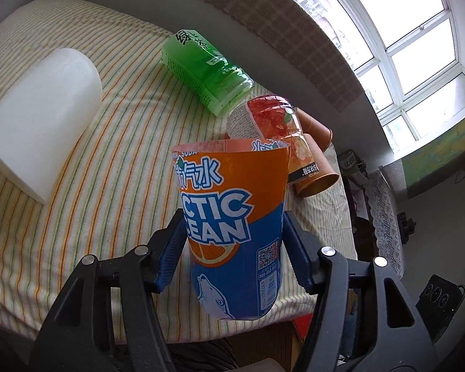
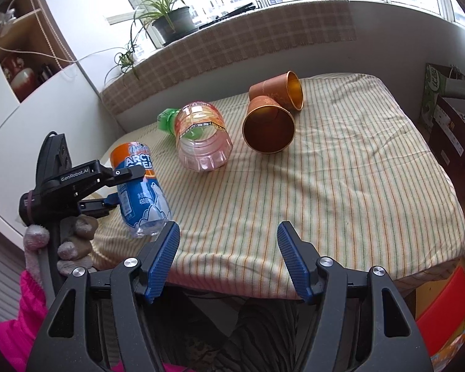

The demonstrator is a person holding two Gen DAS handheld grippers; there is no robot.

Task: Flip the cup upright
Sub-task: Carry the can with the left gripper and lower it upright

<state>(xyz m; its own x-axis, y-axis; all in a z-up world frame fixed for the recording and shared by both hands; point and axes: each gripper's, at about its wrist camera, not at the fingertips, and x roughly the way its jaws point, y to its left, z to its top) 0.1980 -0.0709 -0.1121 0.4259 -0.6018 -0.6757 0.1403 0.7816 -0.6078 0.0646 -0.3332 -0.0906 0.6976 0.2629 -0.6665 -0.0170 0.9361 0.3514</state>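
Observation:
My left gripper (image 1: pixel 234 220) is shut on the orange-and-blue Arctic Ocean cup (image 1: pixel 232 226), a cut bottle, and holds it tilted above the table's near left edge, open end up; it also shows in the right wrist view (image 2: pixel 139 189). A pink clear cup (image 2: pixel 203 136) lies on its side mid-table. A green cup (image 1: pixel 206 73) lies on its side behind it. Two copper cups (image 2: pixel 268 124) (image 2: pixel 279 90) lie on their sides further right. My right gripper (image 2: pixel 228 241) is open and empty at the table's front edge.
The table carries a striped cloth (image 2: pixel 341 170). A white rounded block (image 1: pixel 43 117) lies at the left of the table. A windowsill with a potted plant (image 2: pixel 170 21) runs behind. Boxes (image 2: pixel 443 108) stand right of the table.

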